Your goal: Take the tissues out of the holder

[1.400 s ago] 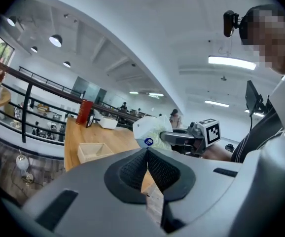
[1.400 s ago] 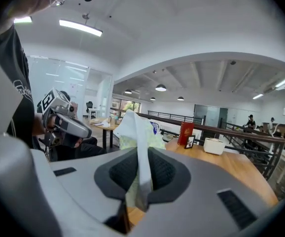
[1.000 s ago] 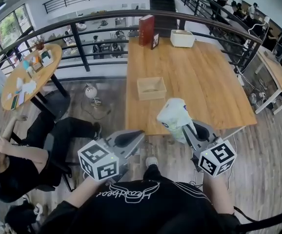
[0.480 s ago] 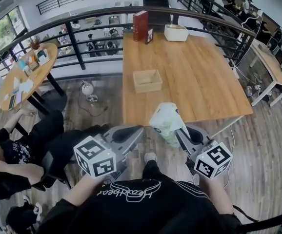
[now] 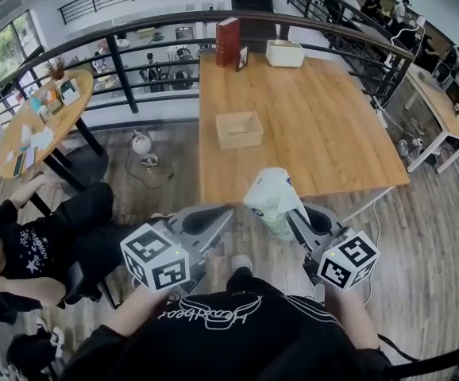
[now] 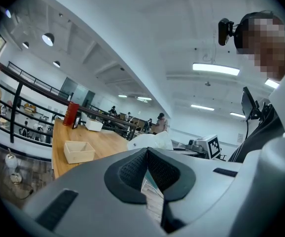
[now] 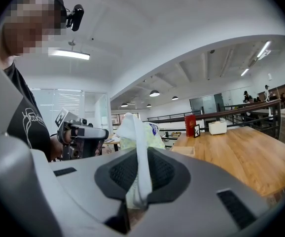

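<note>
My right gripper [image 5: 291, 213] is shut on a soft white tissue pack [image 5: 272, 195], which it holds in the air in front of the table's near edge. In the right gripper view a fold of the tissue pack [image 7: 138, 132] is pinched between the dark pads. My left gripper [image 5: 226, 212] sits just left of the pack, shut, with nothing between its jaws. The pack [image 6: 150, 140] shows beyond the left gripper [image 6: 147, 153]. The open wooden holder [image 5: 240, 129] stands on the table [image 5: 325, 141] near its left edge, apart from both grippers.
A red book [image 5: 228, 43] and a white box [image 5: 285, 52] stand at the table's far end by the black railing [image 5: 118, 62]. A seated person [image 5: 31, 244] is close on the left. A round table [image 5: 43, 117] with small things stands further left.
The tissue pack stays pinched in the right gripper and both grippers have drifted slightly left and lower in the view. The seated person at the left has shifted.
</note>
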`<action>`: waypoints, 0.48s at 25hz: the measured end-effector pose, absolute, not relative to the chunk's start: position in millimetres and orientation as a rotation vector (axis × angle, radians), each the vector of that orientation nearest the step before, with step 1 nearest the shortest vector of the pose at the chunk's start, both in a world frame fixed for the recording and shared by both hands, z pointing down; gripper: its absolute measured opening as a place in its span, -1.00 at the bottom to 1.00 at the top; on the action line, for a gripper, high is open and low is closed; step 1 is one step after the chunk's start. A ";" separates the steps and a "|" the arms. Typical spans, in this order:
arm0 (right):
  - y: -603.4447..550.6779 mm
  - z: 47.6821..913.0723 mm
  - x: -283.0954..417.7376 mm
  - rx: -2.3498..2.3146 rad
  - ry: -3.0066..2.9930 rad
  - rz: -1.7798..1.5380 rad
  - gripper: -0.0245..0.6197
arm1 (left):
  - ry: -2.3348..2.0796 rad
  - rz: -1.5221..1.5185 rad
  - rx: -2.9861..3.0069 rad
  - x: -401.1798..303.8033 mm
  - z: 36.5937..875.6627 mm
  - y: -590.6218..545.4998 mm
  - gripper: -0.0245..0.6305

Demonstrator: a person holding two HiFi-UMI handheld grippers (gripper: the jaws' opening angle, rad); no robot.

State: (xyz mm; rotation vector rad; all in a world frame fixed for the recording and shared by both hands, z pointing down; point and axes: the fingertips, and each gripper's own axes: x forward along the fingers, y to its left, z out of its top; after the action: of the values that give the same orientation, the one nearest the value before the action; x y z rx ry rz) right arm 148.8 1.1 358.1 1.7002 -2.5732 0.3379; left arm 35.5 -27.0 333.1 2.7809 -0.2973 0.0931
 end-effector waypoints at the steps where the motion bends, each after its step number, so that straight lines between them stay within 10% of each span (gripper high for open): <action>1: 2.0 357.4 148.8 1.703 -2.575 0.342 -0.78 | -0.295 0.093 2.782 35.2 332.9 -26.1 -0.88; 12: 5.3 349.4 143.6 1.699 -2.579 0.337 -0.78 | -0.283 0.067 2.795 32.3 325.7 -23.5 -0.88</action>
State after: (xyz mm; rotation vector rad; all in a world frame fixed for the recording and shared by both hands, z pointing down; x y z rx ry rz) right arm 143.6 5.3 349.4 1.6987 -2.5789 0.3373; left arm 32.3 -23.5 325.7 2.7947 -0.2829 0.0673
